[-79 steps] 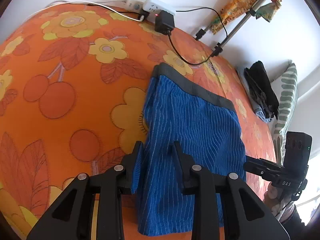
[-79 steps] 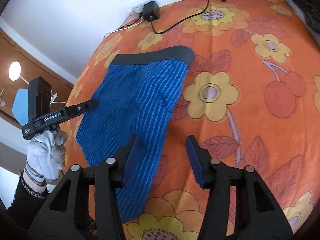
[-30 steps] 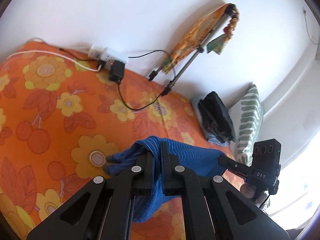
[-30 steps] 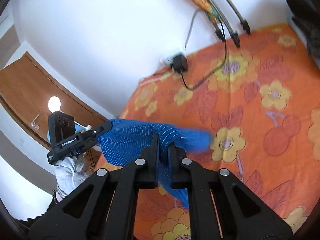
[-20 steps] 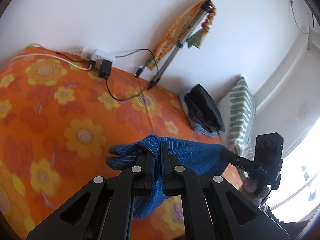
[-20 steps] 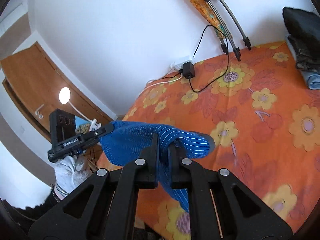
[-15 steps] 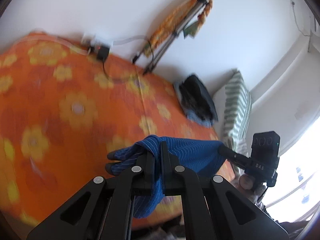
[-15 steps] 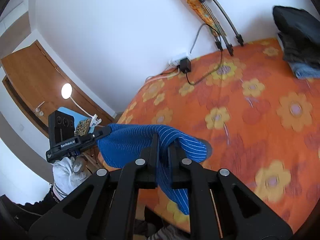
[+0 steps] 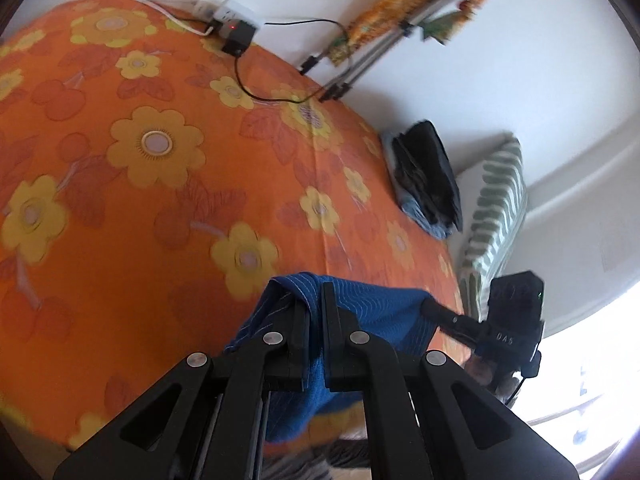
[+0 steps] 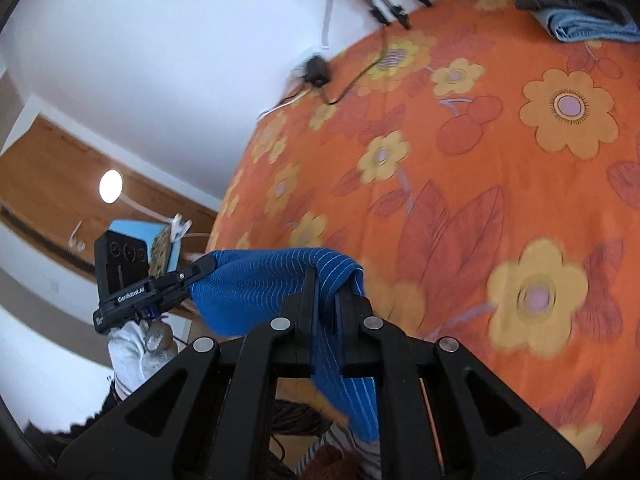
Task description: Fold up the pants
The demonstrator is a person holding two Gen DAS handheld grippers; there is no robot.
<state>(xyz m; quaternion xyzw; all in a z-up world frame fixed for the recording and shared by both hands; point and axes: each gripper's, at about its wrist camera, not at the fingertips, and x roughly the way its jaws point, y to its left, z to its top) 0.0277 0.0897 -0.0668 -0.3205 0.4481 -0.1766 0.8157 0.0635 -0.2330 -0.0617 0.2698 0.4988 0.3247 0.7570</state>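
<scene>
The blue striped pants (image 9: 372, 312) hang in the air over the near edge of the orange flowered bed (image 9: 140, 184), stretched between both grippers. My left gripper (image 9: 315, 300) is shut on one edge of the pants. My right gripper (image 10: 326, 284) is shut on the other edge of the pants (image 10: 256, 288), and cloth hangs down between its arms. The right gripper also shows in the left wrist view (image 9: 430, 305), and the left gripper shows in the right wrist view (image 10: 202, 266).
A power strip with a black adapter (image 9: 236, 36) and cable lies at the bed's far edge. A tripod (image 9: 384, 44) leans on the wall. A stack of folded dark clothes (image 9: 428, 176) and a green striped pillow (image 9: 496, 200) sit at the right. A wooden door (image 10: 48, 184) stands left.
Both grippers closed on the pants, lifted them off the bed and drew them back to the near edge. In the last half second both views have tilted down toward the bed.
</scene>
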